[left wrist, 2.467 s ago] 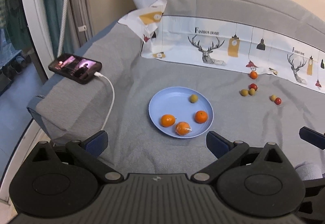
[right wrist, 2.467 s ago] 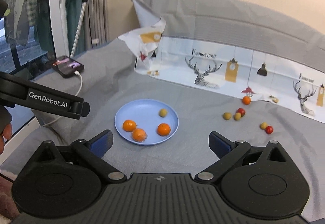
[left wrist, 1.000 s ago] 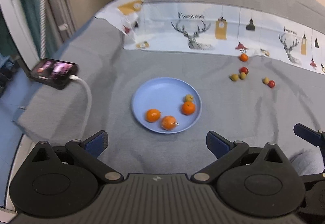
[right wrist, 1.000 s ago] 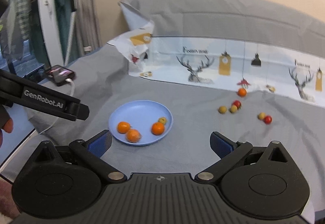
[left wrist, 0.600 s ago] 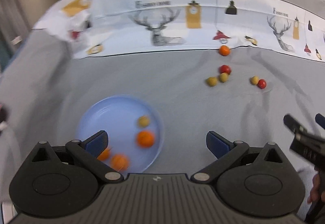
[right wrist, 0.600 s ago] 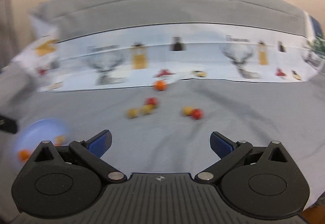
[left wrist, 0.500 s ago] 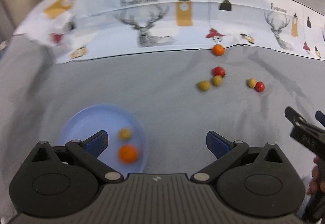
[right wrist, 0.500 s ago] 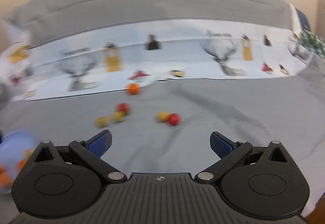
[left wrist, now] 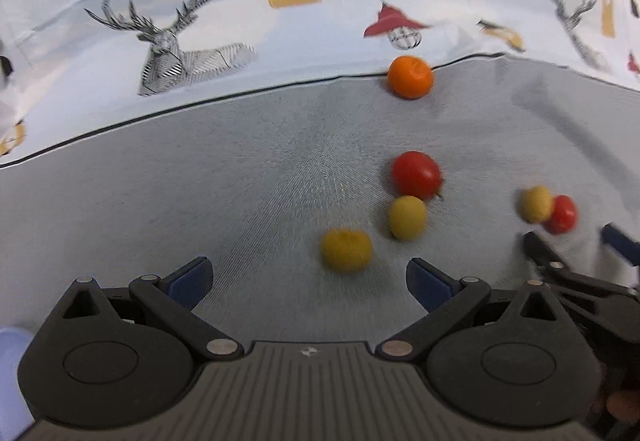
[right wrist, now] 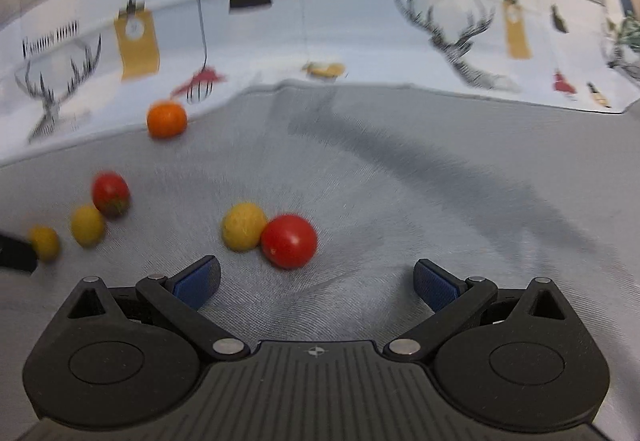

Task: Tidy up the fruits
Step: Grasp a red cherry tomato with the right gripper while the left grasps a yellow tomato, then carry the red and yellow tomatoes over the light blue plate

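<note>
Both hand-held grippers hang low over a grey cloth (left wrist: 200,177) strewn with small fruit, each with its blue-padded jaws spread wide and holding nothing. The left gripper (left wrist: 308,281) faces a yellow fruit (left wrist: 346,249) lying just ahead of its fingers, with a second yellow fruit (left wrist: 407,217) touching a red tomato (left wrist: 416,175) beyond it and an orange (left wrist: 410,76) resting at the edge of the deer-printed white sheet (left wrist: 200,21). Only this view catches a sliver of the blue plate (left wrist: 10,361) at its lower left corner, and the right gripper (left wrist: 580,241) reaching in from the right edge beside another yellow-and-red pair. The right wrist view brings that pair close: a yellow fruit (right wrist: 243,225) pressed against a red tomato (right wrist: 289,241), lying just ahead of the right gripper's left finger (right wrist: 198,281). Its far left shows the other fruits blurred, and a dark tip of the left gripper (right wrist: 16,253).
</note>
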`<state>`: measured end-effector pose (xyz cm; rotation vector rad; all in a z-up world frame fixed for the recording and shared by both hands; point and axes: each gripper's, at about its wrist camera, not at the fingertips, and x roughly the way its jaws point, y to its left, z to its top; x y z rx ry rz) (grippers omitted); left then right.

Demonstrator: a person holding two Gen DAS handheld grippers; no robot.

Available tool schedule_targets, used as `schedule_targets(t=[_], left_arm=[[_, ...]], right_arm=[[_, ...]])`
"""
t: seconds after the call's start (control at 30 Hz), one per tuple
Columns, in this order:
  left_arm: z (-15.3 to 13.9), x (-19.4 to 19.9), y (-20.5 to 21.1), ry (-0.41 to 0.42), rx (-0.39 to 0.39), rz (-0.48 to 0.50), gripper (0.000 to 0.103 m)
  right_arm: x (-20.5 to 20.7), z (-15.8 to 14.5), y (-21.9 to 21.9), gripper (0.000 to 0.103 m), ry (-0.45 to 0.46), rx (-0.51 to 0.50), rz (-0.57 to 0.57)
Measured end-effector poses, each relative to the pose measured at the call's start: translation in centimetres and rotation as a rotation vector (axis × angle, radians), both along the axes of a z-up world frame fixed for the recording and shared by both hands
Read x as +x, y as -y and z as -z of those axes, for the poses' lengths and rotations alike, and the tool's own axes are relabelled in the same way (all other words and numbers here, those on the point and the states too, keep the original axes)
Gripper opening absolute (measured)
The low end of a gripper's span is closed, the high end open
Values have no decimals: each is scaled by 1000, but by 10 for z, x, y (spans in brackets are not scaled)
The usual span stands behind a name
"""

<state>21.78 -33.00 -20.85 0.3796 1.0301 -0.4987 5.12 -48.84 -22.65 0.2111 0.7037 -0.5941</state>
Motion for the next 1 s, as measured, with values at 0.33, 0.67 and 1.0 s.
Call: schedule_targets(t=[0.33, 0.67, 1.0], left_arm=[[6, 8, 4, 5, -61, 54, 57], [-34, -15, -16, -17, -97, 42, 31], [-141, -104, -108, 16, -137, 3, 31]], right_arm=[[5, 5, 5, 87, 46, -30, -34], [-4, -8, 8, 31, 81, -86, 19], [-79, -88, -22, 31, 237, -100, 105]])
